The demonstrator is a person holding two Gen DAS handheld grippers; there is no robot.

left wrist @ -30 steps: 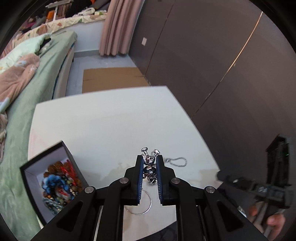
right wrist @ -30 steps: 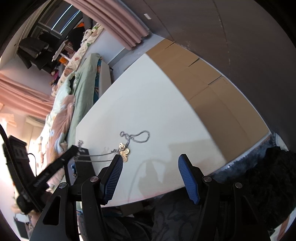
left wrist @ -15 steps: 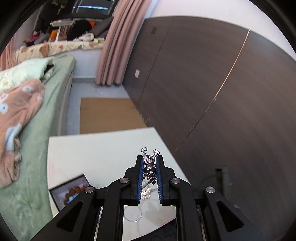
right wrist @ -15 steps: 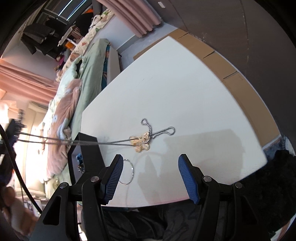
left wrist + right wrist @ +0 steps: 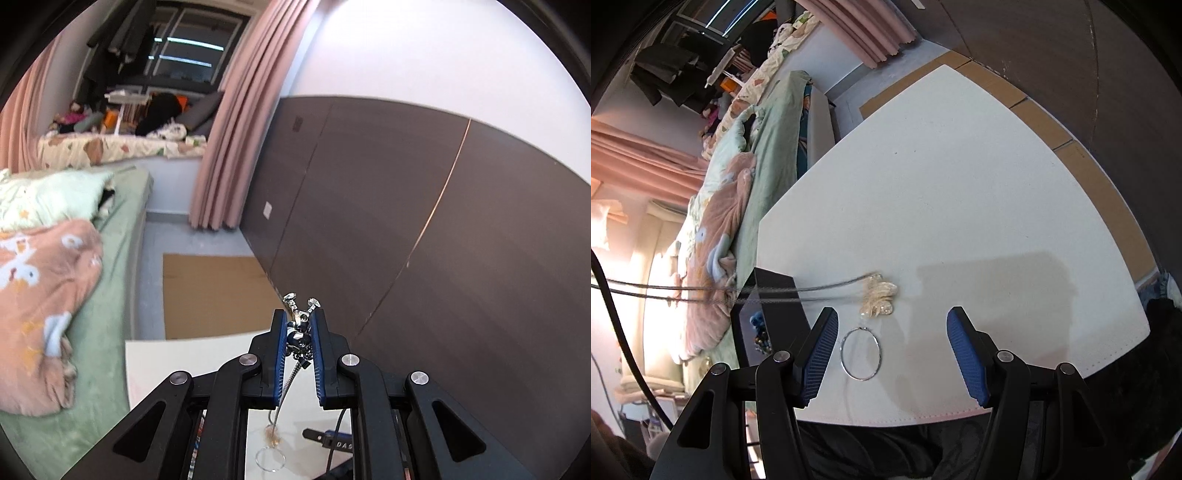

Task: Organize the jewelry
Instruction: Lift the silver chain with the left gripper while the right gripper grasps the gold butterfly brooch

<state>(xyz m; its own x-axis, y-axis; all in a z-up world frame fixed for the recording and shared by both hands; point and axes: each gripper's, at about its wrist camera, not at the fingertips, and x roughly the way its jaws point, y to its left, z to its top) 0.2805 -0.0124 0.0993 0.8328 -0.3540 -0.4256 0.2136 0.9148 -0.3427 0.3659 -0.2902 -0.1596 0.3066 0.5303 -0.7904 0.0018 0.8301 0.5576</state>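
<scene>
My left gripper (image 5: 299, 325) is shut on the silver charm end of a necklace (image 5: 300, 334), raised high above the white table (image 5: 192, 354). Its chain (image 5: 284, 391) hangs down to a pale gold flower pendant (image 5: 274, 437). In the right wrist view the chain (image 5: 827, 288) stretches taut leftward from the pendant (image 5: 879, 298), which lies on the table (image 5: 960, 184). A thin silver hoop (image 5: 861, 353) lies just below the pendant. My right gripper (image 5: 892, 354) hovers open over the hoop, nothing between its fingers. A black jewelry box (image 5: 768, 314) with beads stands at the table's left edge.
A bed with green sheet and pink blanket (image 5: 44, 280) runs along the table's left side. A dark panelled wall (image 5: 406, 221) is to the right, with cardboard (image 5: 214, 295) on the floor beyond the table. A black cable (image 5: 617, 317) crosses the right wrist view's left side.
My left gripper has risen well above the table with the necklace, pulling the chain taut and dragging the pendant toward the hoop. My right gripper shifted so the hoop lies between its fingers.
</scene>
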